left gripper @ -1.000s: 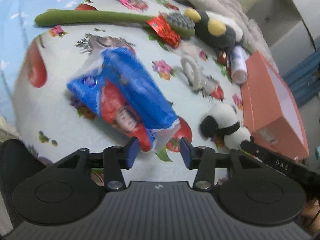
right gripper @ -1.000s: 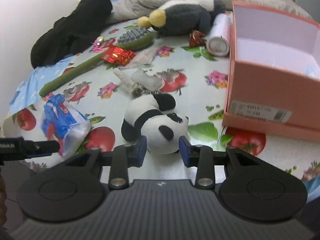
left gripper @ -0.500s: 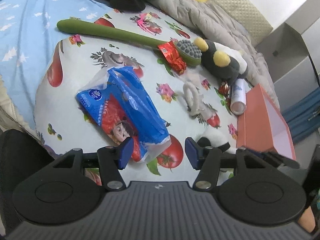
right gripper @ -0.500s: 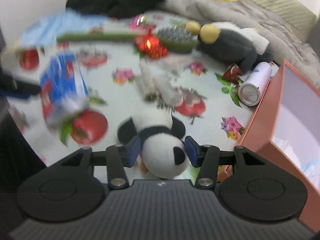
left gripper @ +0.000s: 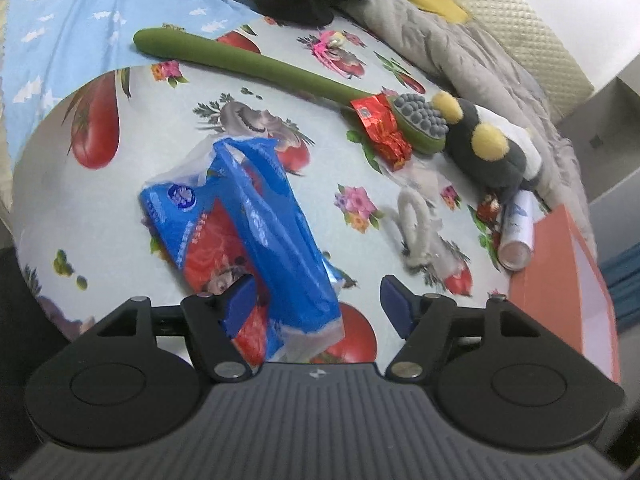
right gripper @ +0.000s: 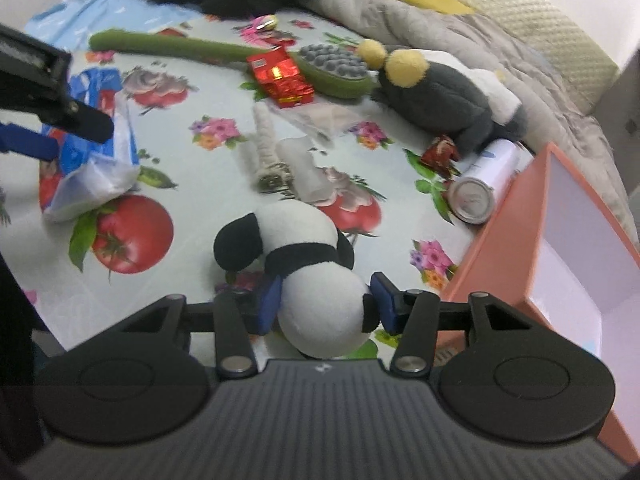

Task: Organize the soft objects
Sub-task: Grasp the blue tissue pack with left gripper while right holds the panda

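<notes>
While left tongs [left gripper: 318, 304] widen, right tongs [right gripper: 326, 302] straddle panda [right gripper: 304, 276].

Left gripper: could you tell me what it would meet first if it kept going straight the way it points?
Most likely the blue tissue pack, already lying between the opening jaws of the left gripper; depth is uncertain.

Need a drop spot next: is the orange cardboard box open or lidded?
Open. The orange cardboard box has no lid on top, and its pale inside walls show in the right wrist view.
</notes>
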Action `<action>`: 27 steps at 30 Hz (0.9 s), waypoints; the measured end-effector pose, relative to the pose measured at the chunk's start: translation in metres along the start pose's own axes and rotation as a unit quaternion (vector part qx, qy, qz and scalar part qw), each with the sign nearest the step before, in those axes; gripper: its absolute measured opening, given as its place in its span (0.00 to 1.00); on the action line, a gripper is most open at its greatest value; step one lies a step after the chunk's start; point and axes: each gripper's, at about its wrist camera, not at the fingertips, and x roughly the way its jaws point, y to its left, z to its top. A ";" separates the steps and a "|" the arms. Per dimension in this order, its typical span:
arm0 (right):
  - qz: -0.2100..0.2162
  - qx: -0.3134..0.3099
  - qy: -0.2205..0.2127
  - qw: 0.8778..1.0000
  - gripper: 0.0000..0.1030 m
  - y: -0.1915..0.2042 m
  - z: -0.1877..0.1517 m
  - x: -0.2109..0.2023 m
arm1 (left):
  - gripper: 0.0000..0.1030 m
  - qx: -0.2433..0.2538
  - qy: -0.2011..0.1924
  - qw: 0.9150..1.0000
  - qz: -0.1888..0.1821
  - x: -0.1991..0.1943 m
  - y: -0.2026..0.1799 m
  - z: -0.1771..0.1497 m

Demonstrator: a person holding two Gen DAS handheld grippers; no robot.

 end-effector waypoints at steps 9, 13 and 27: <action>-0.008 0.085 0.010 0.996 0.51 -0.015 -0.015 -0.009 | 0.70 0.026 -0.004 0.999 0.046 0.031 -0.015 0.002; -0.012 0.110 0.014 0.994 0.51 -0.017 -0.019 -0.008 | 0.63 0.042 -0.006 0.997 0.057 0.041 -0.017 0.000; 0.007 0.164 0.003 0.986 0.50 -0.028 -0.019 -0.019 | 0.08 0.089 0.015 0.995 0.042 0.035 -0.007 0.000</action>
